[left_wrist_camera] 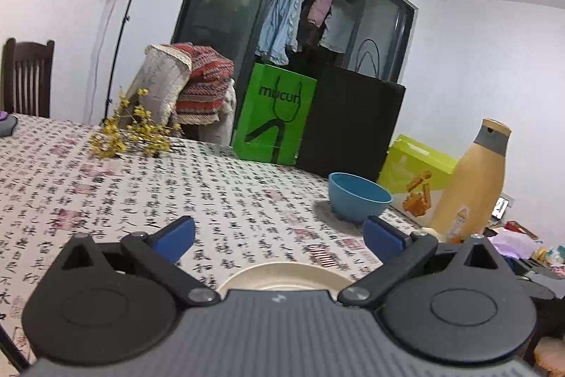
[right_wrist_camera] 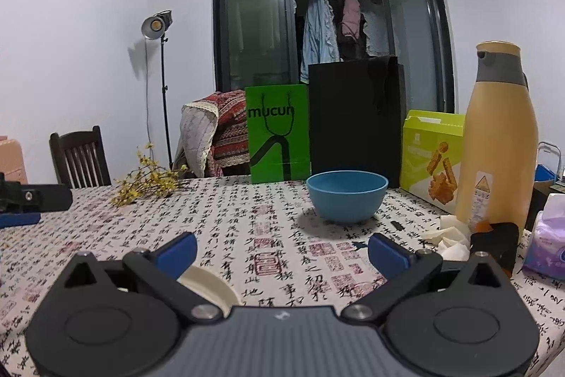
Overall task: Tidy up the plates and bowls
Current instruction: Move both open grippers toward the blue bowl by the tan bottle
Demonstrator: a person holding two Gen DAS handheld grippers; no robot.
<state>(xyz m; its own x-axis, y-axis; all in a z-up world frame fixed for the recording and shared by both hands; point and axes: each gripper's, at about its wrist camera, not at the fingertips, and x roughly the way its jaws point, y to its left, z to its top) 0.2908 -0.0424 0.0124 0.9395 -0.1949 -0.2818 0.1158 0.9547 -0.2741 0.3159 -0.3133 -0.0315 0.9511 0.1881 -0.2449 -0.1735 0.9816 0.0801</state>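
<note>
both tongs point(left_wrist_camera: 279, 239) point(right_wrist_camera: 282, 251) wide open, empty | blue bowl point(right_wrist_camera: 347, 196) ahead | yellow jug point(right_wrist_camera: 496, 143), snack box point(right_wrist_camera: 430, 158) right

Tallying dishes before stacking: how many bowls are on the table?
1: the blue bowl stands upright on the tablecloth, in front of the black bag. Others may be hidden below the tongs.
</note>
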